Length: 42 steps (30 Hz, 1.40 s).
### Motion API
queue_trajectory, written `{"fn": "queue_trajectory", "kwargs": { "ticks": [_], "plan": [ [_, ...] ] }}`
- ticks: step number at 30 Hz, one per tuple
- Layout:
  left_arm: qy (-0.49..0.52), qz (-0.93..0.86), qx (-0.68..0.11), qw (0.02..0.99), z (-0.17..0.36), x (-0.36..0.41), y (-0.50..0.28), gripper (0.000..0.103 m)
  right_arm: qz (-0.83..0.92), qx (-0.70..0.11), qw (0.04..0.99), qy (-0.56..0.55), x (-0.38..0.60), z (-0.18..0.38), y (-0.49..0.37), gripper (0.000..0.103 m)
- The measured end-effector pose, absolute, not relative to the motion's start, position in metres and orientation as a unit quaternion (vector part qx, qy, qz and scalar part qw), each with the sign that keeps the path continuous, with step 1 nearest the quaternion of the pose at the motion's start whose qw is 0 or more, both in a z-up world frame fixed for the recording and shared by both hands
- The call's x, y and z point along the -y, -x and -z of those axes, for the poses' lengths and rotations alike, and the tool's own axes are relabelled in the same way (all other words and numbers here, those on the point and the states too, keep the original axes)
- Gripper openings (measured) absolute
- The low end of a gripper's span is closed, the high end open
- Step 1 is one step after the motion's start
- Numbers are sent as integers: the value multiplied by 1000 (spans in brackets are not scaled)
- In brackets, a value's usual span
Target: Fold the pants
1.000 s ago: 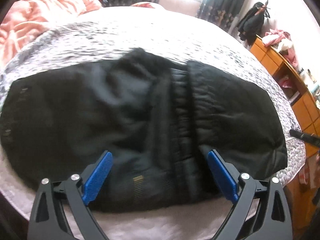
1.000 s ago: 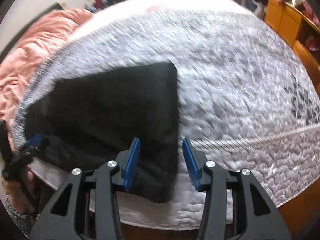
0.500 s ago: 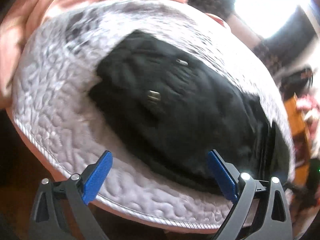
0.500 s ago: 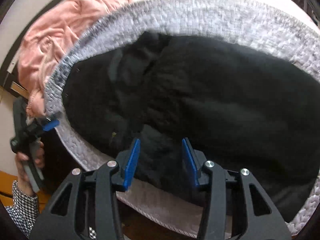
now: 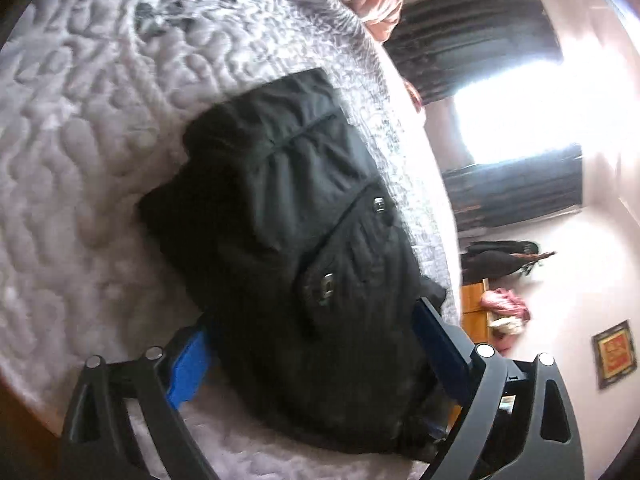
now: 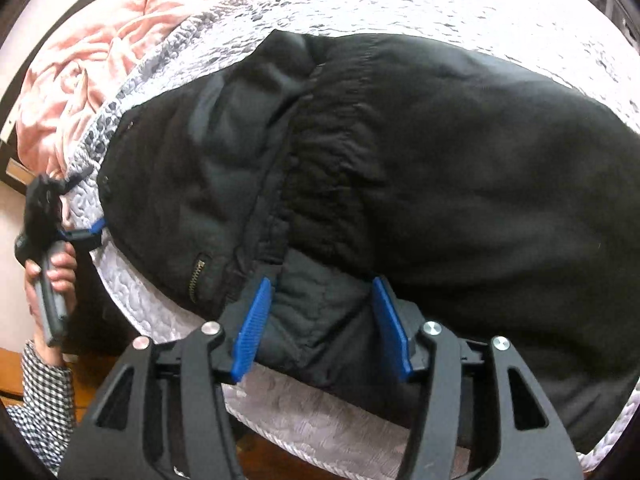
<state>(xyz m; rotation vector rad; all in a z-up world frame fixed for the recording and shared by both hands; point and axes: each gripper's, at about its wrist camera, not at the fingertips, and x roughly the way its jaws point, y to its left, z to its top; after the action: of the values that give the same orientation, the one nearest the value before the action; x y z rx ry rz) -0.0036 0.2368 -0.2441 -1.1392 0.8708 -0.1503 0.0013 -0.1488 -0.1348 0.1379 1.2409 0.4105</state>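
Observation:
Black pants (image 6: 420, 168) lie folded on the quilted grey bedspread (image 6: 400, 8). In the left wrist view the pants (image 5: 304, 240) show pocket snaps and a rumpled end. My left gripper (image 5: 308, 344) is open, its blue pads on either side of the near end of the pants. My right gripper (image 6: 320, 320) is open, its blue pads straddling a fold of the pants by the waistband and a zip pocket (image 6: 196, 276). The left gripper also shows in the right wrist view (image 6: 86, 234), held in a hand at the pants' left end.
A pink blanket (image 6: 92, 48) is bunched at the far left of the bed. The bed's front edge (image 6: 320, 440) runs just under my right gripper. An orange wooden dresser (image 5: 474, 312), dark curtains (image 5: 472, 40) and a bright window stand beyond the bed.
My left gripper has swung to the pants' left end and closed in around it. My right gripper has moved left along the pants to the waistband fold and come closer.

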Motion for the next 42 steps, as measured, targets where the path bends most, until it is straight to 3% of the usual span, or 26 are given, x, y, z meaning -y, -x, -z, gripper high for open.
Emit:
{"fn": "queue_trajectory", "kwargs": {
  "ticks": [3,5,6,7,12,17,21,33,42],
  "plan": [
    [529,51,-410,741,258,-231,-7,92,-189,-575,794,-48,143,135,0,58],
    [537,40,-404,739,257,-229,-8,86,-189,-572,797,-36,140,136,2,59],
    [537,35,-404,740,255,-229,-7,60,-189,-571,798,-36,140,136,2,59],
    [536,27,-404,741,253,-230,-6,43,-191,-570,798,-40,142,137,3,59],
    [532,37,-366,763,231,-227,1,26,-195,-569,798,-48,146,137,3,59],
    [564,10,-385,731,270,-234,-3,22,-195,-565,800,-51,148,137,6,59],
    [574,4,-373,729,266,-230,5,18,-198,-564,799,-63,153,137,6,59],
    [466,109,-313,820,147,-171,-10,16,-217,-547,802,-103,173,138,10,60],
    [383,164,-293,861,92,-116,-18,16,-222,-518,811,-156,208,114,29,57]
  ]
}}
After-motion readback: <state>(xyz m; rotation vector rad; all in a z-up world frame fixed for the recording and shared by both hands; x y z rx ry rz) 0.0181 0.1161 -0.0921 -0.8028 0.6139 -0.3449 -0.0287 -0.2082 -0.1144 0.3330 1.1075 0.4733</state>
